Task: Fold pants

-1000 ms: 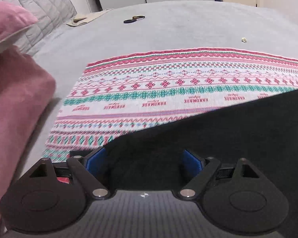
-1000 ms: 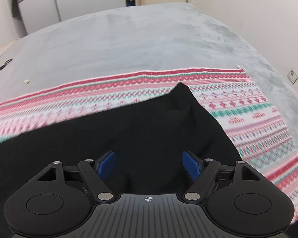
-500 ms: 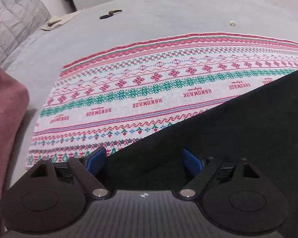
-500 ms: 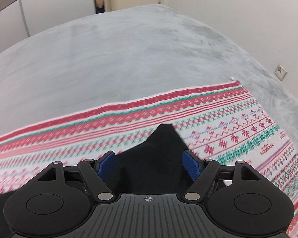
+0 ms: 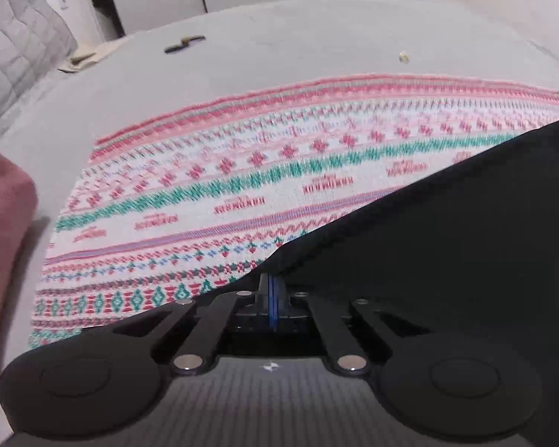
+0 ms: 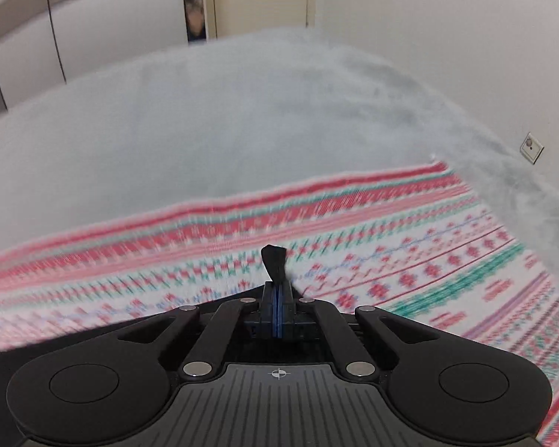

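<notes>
The black pants (image 5: 447, 246) lie on a red, green and white patterned cloth (image 5: 242, 186) spread on the grey bed. My left gripper (image 5: 273, 287) is shut on the near edge of the pants, which stretch away to the right. In the right wrist view my right gripper (image 6: 277, 290) is shut on a corner of the pants; a small black tip of the pants (image 6: 274, 260) sticks up between the blue pads. The pants also run off to the lower left there (image 6: 56, 339).
A pink pillow (image 5: 0, 242) lies at the left and a grey quilted cushion (image 5: 15, 56) behind it. A small dark object (image 5: 184, 43) and a tiny pale scrap (image 5: 403, 57) lie on the grey bed (image 5: 316, 37). A wall (image 6: 466, 37) borders the bed's right side.
Both grippers have closed from open onto the pants' edge. Both views have shifted, and less of the pants shows in the right wrist view.
</notes>
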A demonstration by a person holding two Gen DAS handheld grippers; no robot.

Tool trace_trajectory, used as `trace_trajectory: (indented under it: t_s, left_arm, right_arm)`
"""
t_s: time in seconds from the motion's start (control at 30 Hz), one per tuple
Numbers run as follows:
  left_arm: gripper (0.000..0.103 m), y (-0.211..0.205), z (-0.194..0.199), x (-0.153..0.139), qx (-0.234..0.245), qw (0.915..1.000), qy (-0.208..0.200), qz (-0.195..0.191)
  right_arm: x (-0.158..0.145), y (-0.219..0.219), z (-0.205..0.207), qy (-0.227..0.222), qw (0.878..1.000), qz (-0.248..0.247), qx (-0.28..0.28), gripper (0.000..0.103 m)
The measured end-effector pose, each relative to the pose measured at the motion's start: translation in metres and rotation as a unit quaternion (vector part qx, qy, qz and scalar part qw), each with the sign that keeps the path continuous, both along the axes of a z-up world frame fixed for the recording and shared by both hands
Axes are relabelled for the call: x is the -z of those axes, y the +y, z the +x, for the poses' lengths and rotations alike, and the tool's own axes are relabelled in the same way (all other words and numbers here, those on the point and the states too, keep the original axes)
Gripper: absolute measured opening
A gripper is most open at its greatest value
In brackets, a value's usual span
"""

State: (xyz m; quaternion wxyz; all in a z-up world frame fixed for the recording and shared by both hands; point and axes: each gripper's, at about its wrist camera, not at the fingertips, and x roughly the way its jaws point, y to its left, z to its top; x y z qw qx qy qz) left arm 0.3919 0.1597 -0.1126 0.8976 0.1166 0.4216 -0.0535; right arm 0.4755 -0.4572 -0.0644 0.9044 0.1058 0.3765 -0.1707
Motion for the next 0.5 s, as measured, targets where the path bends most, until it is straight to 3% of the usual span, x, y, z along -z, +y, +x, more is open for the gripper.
trace_trajectory:
  t_s: [0.33, 0.5]
  left_arm:
    - [0.022, 0.009, -0.071, -0.095, -0.046, 0.9944, -0.093, -0.022]
    - [0.022, 0.011, -0.14, -0.133, -0.064, 0.9897, -0.122, -0.039]
  right_arm:
    - [-0.158, 0.009, -0.085, -0.119, 0.992, -0.005, -0.047, 0.0]
    - [-0.207, 0.01, -0.142, -0.15, 0.987, -0.001, -0.057, 0.0]
